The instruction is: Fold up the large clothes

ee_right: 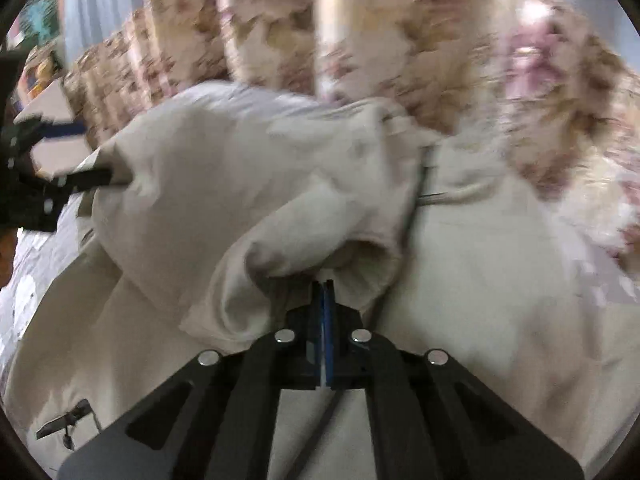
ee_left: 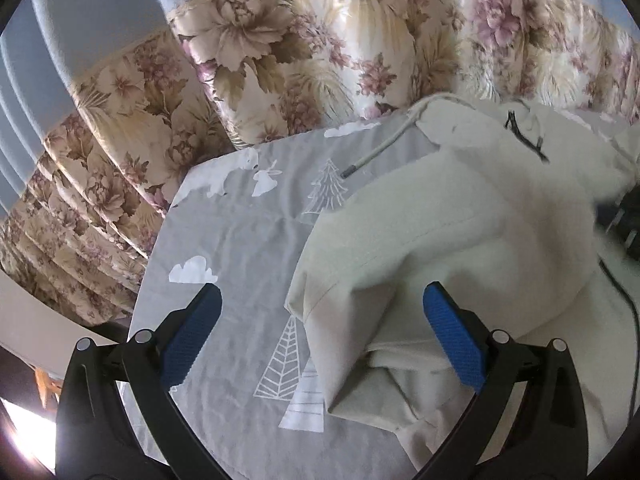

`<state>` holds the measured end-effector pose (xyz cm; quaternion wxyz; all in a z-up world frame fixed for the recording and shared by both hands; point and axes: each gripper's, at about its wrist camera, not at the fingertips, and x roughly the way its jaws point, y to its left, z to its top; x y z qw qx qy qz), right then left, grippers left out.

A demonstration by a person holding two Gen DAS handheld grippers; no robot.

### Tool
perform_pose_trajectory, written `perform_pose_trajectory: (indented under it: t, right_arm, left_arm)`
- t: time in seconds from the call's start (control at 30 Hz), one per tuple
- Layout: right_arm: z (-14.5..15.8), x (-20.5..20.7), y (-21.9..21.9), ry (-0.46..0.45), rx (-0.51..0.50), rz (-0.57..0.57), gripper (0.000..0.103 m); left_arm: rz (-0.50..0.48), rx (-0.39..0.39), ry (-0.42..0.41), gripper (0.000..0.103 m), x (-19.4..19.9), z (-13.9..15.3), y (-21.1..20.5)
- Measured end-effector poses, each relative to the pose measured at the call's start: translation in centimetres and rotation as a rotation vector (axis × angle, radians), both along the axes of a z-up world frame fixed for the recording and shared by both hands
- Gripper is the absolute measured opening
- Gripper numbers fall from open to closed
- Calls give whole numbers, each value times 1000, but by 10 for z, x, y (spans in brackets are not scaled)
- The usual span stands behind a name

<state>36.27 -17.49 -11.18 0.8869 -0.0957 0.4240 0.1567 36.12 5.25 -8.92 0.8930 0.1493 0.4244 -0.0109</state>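
Here my right gripper (ee_right: 325, 292) is pinched fully together on a bunched fold of the cream jacket (ee_right: 224, 168), the cloth gathered right at its tips and humping up just ahead of them; I hold it by that fold, I judge, so the layer can be drawn over the rest of the garment, which lies spread beneath and to both sides of the tool. My left gripper (ee_left: 322, 308) stands wide apart and grips nothing: its right pad (ee_left: 452, 340) sits over the jacket's folded corner, its left pad (ee_left: 192, 340) over the grey sheet (ee_left: 240, 240) with the white trees and clouds. I keep it spread like that, it seems, to straddle the corner before closing on it. The jacket lies on that sheet, mostly ahead and right of the left tool, a drawcord (ee_left: 376, 152) trailing off it further ahead. Beyond both tools hangs a floral curtain (ee_left: 320, 48). The right view is blurred, so finer creases I cannot tell.
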Motion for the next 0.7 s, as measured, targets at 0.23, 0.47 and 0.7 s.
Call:
perform_pose_trajectory:
  t: [0.23, 0.47, 0.7]
  right_arm:
    - [50, -26, -87, -132, -70, -198, 0]
    - [4, -49, -148, 53, -310, -285, 0]
    - [18, -75, -211, 57, -92, -369, 0]
  left_arm:
    - [-40, -33, 15, 100, -8, -2, -14]
    - [-122, 15, 31, 100, -10, -20, -48]
    - [-106, 33, 87, 100, -3, -52, -47]
